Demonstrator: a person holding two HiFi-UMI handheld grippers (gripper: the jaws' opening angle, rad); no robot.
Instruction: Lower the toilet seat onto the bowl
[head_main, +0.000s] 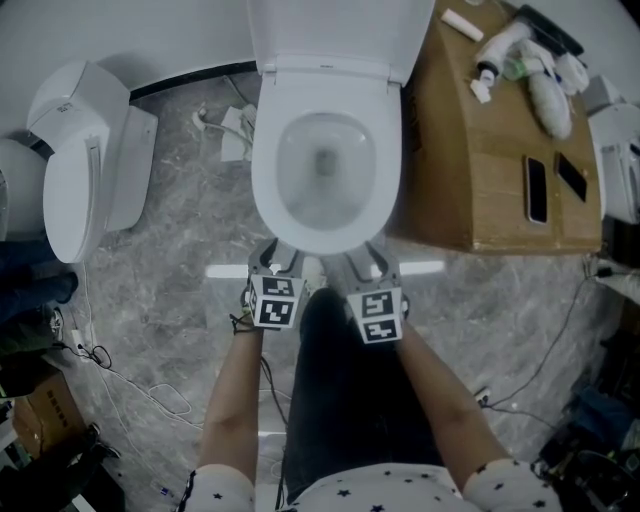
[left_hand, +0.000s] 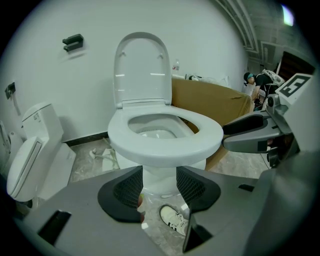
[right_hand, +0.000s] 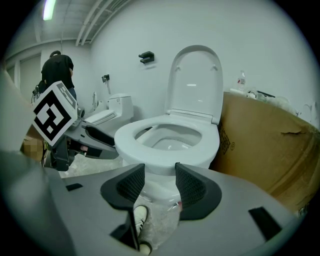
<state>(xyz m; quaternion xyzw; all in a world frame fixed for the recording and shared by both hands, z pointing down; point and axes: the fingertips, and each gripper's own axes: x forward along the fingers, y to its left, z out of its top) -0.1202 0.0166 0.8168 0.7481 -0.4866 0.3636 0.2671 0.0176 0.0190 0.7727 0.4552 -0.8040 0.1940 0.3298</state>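
Note:
The white toilet (head_main: 318, 150) stands straight ahead. Its seat (head_main: 268, 185) lies flat on the bowl, and the lid (head_main: 340, 30) stands upright against the wall. The left gripper view shows the seat (left_hand: 165, 146) and the raised lid (left_hand: 142, 70); so does the right gripper view, with seat (right_hand: 167, 154) and lid (right_hand: 196, 80). My left gripper (head_main: 272, 264) and right gripper (head_main: 376, 264) hover side by side just before the bowl's front rim, touching nothing. Both are open, left gripper (left_hand: 159, 187) and right gripper (right_hand: 160, 186), with only the toilet's base between the pads.
A second toilet (head_main: 85, 150) stands at the left. A cardboard box (head_main: 480, 170) with bottles and two phones sits close on the right. Cables (head_main: 120, 375) trail over the grey floor. A shoe (left_hand: 175, 218) is below me. A person (right_hand: 57, 70) stands far back.

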